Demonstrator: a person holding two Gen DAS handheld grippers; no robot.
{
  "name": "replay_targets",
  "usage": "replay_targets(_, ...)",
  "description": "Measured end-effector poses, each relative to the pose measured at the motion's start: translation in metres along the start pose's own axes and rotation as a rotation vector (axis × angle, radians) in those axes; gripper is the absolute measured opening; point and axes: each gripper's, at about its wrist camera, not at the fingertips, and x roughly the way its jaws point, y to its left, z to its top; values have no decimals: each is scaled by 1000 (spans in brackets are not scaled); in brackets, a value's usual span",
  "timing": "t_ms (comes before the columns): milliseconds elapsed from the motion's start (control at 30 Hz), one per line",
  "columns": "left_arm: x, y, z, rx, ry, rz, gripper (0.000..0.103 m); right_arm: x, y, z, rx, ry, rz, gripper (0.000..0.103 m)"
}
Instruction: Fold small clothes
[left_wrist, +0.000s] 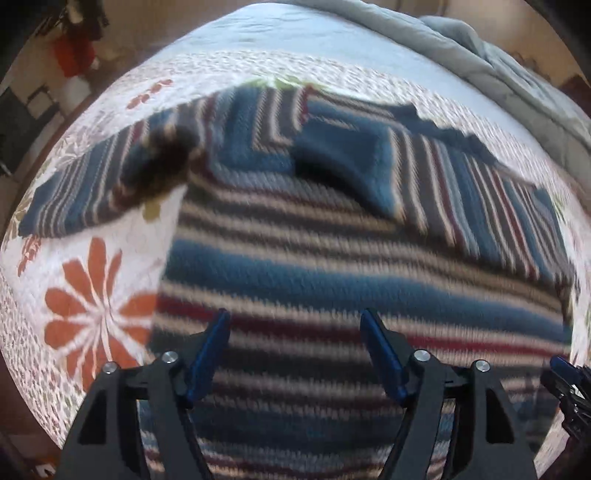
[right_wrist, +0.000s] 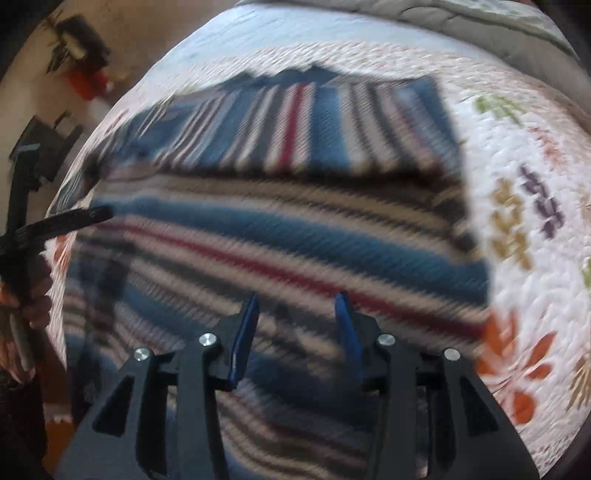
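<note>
A knitted sweater (left_wrist: 332, 258) lies flat on the bed's quilt (left_wrist: 92, 258), its wool ribbed in bands of blue, grey, cream and dark red. Both sleeves are folded inward across the chest, so their stripes run at an angle to the body's — one sleeve (left_wrist: 110, 184) lies to the left, the other (right_wrist: 314, 125) lies straight across the top. A plain blue collar flap (left_wrist: 351, 158) sits near the neck.

The quilt is white, stitched in a fine pebbled pattern and printed with orange flowers (left_wrist: 96, 314) and small leaves. A puffy grey duvet (left_wrist: 498, 55) is bunched at the far edge.

The left gripper (left_wrist: 295, 328) hovers over the sweater's lower body, jaws wide apart with nothing between them. The right gripper (right_wrist: 299, 314) also hangs above the stripes, jaws parted more narrowly and empty. Both views are motion-blurred.
</note>
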Motion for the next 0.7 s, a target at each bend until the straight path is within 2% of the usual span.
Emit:
replay_targets(67, 10, 2, -9, 6, 26, 1, 76, 12, 10, -8, -4, 42, 19, 43)
replay_targets(167, 23, 9, -14, 8, 33, -14, 79, 32, 16, -14, 6, 84, -21, 44)
replay_targets(267, 11, 19, -14, 7, 28, -73, 78, 32, 18, -12, 12, 89, -38, 44)
replay_targets(333, -1, 39, -12, -35, 22, -119, 78, 24, 22, -10, 19, 80, -41, 44)
replay_targets(400, -16, 71, -6, -89, -2, -120, 78, 14, 29, -9, 8, 64, -40, 45)
replay_targets(433, -20, 87, -1, -110, -14, -98, 78, 10, 32, -11, 0, 59, -41, 47)
replay_targets(533, -23, 150, 17, -192, -25, 41, 78, 2, 53, -10, -55, 49, -62, 50)
replay_targets(633, -16, 215, 39, -284, 9, 131, 78, 4, 79, -13, -119, 54, -66, 50)
replay_targets(700, -10, 254, 51, -354, 42, 176, 78, 11, 92, -9, -146, 66, -65, 55)
